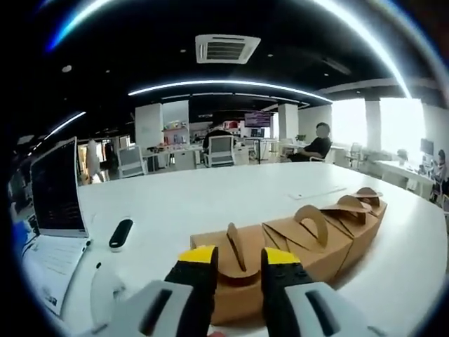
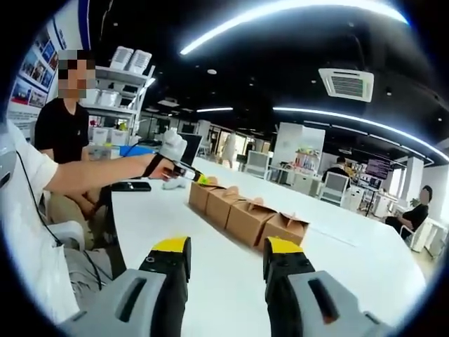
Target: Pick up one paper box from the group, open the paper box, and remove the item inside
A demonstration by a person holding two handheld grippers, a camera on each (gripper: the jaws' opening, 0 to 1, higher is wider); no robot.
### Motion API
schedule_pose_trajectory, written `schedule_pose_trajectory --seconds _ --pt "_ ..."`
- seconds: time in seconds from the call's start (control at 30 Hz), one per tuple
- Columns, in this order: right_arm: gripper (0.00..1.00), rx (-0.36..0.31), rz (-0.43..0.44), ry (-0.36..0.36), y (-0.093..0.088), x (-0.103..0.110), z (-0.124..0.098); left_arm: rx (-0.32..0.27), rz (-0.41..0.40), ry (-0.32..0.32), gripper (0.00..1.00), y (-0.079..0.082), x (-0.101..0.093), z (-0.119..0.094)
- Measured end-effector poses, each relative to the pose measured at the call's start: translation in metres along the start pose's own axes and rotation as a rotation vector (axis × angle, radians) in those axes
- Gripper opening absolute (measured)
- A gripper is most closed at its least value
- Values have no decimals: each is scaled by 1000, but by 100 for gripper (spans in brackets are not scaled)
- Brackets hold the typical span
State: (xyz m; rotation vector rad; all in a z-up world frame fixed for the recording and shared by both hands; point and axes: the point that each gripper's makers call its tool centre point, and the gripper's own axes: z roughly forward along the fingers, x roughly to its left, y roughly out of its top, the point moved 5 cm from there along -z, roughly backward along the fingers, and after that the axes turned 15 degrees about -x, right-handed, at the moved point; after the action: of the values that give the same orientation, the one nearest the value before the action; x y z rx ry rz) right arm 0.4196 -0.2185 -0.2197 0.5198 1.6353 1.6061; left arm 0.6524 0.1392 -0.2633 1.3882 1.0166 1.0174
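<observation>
A row of several brown paper boxes with arched handles lies on the white table (image 1: 210,193). The nearest box (image 1: 235,281) sits right in front of my left gripper (image 1: 238,256). Its yellow-tipped jaws stand slightly apart on either side of that box's upright handle (image 1: 236,246), with a gap showing on both sides. In the right gripper view the same row of boxes (image 2: 249,219) runs across the table's middle, and the left gripper (image 2: 200,180) meets the far-left box (image 2: 202,195). My right gripper (image 2: 226,253) hovers open over bare table, short of the row.
An open laptop (image 1: 56,189), a black oblong device (image 1: 121,234) and a white object (image 1: 105,291) lie left of the boxes. The person's arm (image 2: 105,172) stretches over the table edge. Someone in black (image 2: 63,130) stands behind it, and another person (image 1: 316,147) sits far off.
</observation>
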Motion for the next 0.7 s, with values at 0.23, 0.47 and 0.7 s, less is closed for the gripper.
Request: schedule_pose_trajectory --seconds 0.23,0.47,0.7 --pt "42 4 -2 3 -1 1 -1 3 16 20 17 -3 3 2" --pt "42 3 -5 5 0 1 -1 -13 -23 35 4 0 2 0" --pt "42 6 -3 6 -1 -1 -1 -16 -74 48 4 -1 2 0"
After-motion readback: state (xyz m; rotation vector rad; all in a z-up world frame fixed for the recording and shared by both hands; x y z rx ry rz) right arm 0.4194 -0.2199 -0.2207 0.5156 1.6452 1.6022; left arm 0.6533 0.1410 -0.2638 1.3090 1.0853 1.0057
